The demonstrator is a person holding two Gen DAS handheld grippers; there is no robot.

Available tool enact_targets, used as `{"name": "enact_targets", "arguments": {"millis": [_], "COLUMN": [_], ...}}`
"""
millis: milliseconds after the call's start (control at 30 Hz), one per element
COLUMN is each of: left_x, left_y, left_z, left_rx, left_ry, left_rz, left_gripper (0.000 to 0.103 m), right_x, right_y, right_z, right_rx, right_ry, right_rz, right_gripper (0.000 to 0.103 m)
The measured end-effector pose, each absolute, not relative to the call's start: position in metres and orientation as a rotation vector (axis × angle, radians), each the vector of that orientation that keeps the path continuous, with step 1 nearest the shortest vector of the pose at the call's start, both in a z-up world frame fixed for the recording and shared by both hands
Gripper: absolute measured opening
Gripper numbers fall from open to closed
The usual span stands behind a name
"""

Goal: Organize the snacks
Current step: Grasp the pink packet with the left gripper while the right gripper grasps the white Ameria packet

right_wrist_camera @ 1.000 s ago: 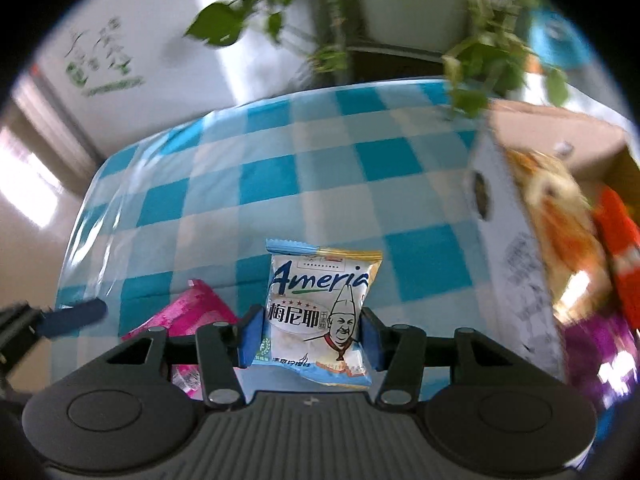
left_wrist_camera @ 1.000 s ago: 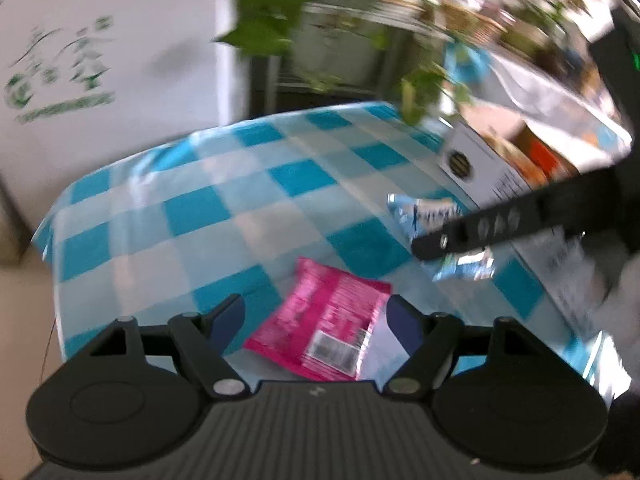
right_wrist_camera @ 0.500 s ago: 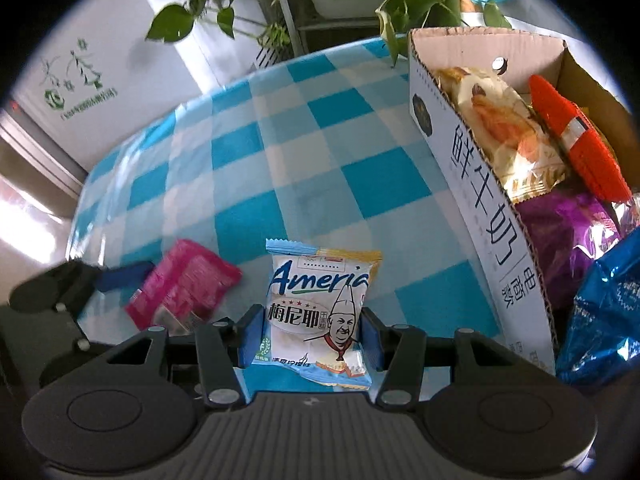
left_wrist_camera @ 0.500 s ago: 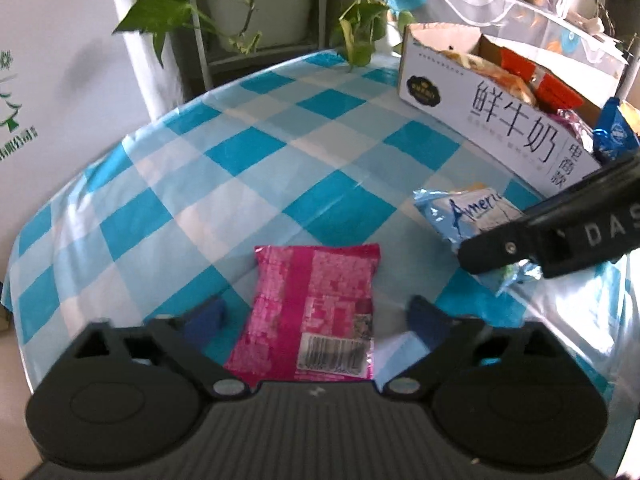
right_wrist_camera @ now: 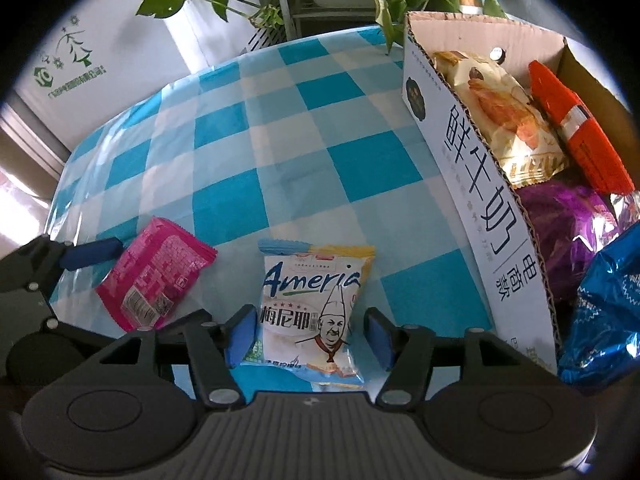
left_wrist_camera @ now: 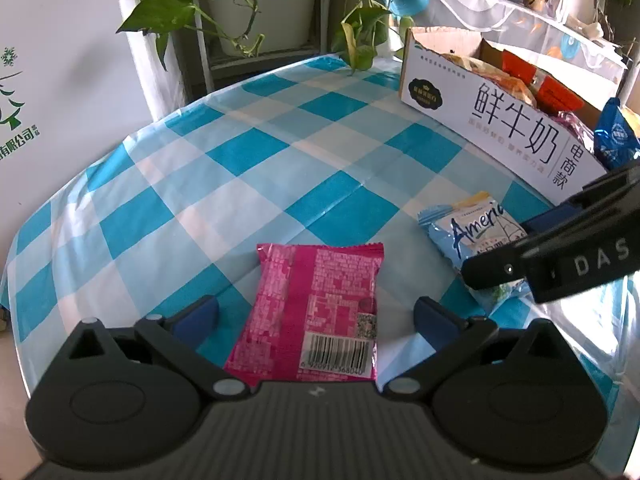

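A pink snack packet [left_wrist_camera: 316, 304] lies flat on the blue checked tablecloth [left_wrist_camera: 224, 152], barcode end toward me. My left gripper [left_wrist_camera: 316, 316] straddles it, open wide, with both pads clear of its sides. A white and blue "Ameria" packet [right_wrist_camera: 316, 296] rests on the cloth between the fingers of my right gripper [right_wrist_camera: 310, 334]. The right jaws are opening, with a gap at the right pad. The left wrist view shows the same Ameria packet [left_wrist_camera: 472, 232] under the right gripper's black arm. The pink packet [right_wrist_camera: 156, 276] lies left of it.
An open white carton [right_wrist_camera: 472, 160] with large Chinese lettering stands at the right, holding a yellow packet [right_wrist_camera: 504, 120], an orange one [right_wrist_camera: 576, 128], a purple one [right_wrist_camera: 560, 224] and a blue bag [right_wrist_camera: 604, 312]. Potted vines [left_wrist_camera: 240, 12] stand beyond the table's far edge.
The left jaws spread wide and the gripper came down over the pink packet. The right jaws, earlier shut on the Ameria packet, have parted, and the packet now lies nearer the carton.
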State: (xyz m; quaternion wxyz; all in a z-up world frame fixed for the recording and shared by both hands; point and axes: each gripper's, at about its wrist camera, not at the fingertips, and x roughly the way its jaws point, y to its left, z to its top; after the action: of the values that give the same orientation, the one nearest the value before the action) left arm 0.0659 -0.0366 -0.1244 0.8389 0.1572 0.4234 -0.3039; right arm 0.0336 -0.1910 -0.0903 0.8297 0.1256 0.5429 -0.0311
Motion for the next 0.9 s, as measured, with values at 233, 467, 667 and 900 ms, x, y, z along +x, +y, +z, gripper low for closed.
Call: {"name": "enact_targets", "arguments": {"millis": [233,467,667,900], "left_x": [0.066,0.060,0.059,0.048], "left_y": [-0.041,-0.045,-0.037,-0.021], "left_z": [-0.123,-0.116,-0.111,-0.102], "left_rx": [0.341,0.334,0.266,0.144], "left_ry": [0.893,0.869,0.891,0.875], "left_rz": [-0.652,-0.658,-0.607,-0.525], "left_gripper": [0.097,0.062,0.050,0.050], "right_x": [0.034,0.033,0.033,0.029], "right_y": [-0.187,-0.188,-0.191,-0.193], "right_z": [-0.089,-0.088,-0.085,-0.075], "right_rx": [0.227,0.206,0.218,0.230], "right_ry": [1.151,1.148,1.137,1.099], "right_rz": [-0.050,-0.044,-0.029,-0.013], "right_gripper": [0.066,0.058,0.056,0.056]}}
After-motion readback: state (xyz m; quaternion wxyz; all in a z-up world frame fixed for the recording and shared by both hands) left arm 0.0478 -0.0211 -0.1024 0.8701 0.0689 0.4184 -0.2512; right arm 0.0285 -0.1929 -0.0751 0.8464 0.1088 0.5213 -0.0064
